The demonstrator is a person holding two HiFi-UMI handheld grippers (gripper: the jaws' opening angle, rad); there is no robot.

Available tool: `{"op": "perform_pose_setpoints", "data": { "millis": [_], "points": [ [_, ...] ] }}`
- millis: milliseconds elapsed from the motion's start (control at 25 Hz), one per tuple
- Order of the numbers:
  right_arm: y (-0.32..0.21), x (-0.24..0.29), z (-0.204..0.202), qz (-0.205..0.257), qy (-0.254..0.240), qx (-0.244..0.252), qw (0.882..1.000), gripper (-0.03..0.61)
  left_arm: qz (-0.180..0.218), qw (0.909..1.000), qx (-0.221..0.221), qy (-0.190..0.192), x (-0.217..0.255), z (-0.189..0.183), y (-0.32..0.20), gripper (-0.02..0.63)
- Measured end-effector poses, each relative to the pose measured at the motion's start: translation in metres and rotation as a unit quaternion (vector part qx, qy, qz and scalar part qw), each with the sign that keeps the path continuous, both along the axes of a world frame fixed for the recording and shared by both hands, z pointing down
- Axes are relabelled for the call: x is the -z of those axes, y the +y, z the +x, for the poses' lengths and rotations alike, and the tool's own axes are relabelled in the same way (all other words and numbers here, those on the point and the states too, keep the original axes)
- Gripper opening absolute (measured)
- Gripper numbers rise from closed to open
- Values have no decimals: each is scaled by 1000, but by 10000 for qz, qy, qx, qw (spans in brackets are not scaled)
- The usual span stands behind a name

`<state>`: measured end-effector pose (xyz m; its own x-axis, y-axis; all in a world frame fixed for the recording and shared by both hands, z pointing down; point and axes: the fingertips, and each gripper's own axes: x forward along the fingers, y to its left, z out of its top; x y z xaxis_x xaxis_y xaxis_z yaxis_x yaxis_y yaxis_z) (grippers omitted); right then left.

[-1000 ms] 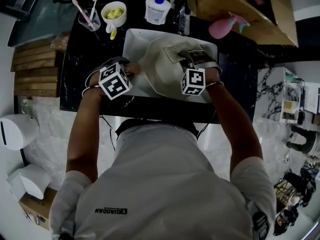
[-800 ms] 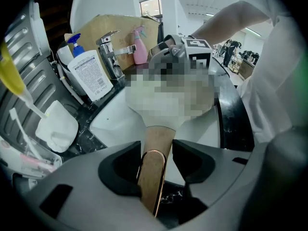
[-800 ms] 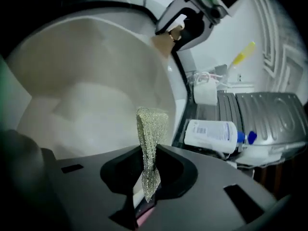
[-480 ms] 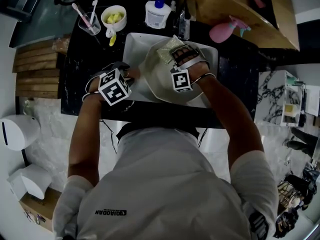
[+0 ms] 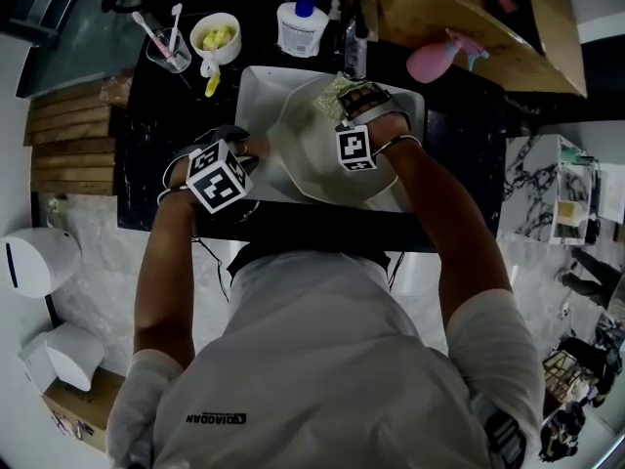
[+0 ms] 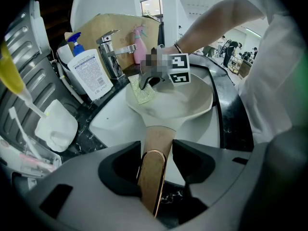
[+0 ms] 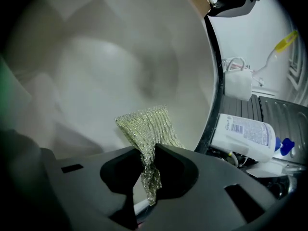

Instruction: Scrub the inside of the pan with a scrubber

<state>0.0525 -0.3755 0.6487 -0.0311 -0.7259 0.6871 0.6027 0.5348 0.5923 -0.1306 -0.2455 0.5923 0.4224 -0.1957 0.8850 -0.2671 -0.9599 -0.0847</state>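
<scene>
A cream pan (image 5: pixel 317 149) is held tilted over the white sink (image 5: pixel 256 86). Its wooden handle (image 6: pixel 154 165) runs between the jaws of my left gripper (image 6: pixel 155 170), which is shut on it at the sink's near-left side (image 5: pixel 220 174). My right gripper (image 5: pixel 354 106) reaches into the pan's far side and is shut on a yellow-green mesh scrubber (image 7: pixel 147 129). The scrubber (image 6: pixel 142 91) lies against the pan's inner wall (image 7: pixel 106 66) near the far rim. In the head view the scrubber (image 5: pixel 334 88) shows just beyond the right gripper.
A chrome tap (image 6: pixel 113 54) and a white soap bottle (image 5: pixel 296 22) stand behind the sink. A bowl (image 5: pixel 216 35) and a cup of toothbrushes (image 5: pixel 166 45) sit at the back left. A pink spray bottle (image 5: pixel 441 55) lies at the back right. The black counter (image 5: pixel 161 154) surrounds the sink.
My right gripper has moved with the scrubber from the pan's near side toward its far rim. The left gripper and the pan have stayed almost still.
</scene>
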Motion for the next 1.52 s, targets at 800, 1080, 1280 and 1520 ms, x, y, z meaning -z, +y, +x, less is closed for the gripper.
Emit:
{"op": "perform_pose_setpoints", "data": {
  "millis": [800,1080,1280,1520],
  "points": [
    [21,-26,69,-748,501,-1730,9808,84,31,10000,-10,13,0,1,1,216],
    [42,-30,86,-1061,563,-2311,9655,84,28,10000,-6,21,1,1,1,216],
    [60,-33,95,-1334,583,-2708,9516,84,58,10000,-12,24,0,1,1,216],
    [86,-35,102,-1810,630,-3282,9250,84,46,10000,2,19,0,1,1,216]
  ]
}}
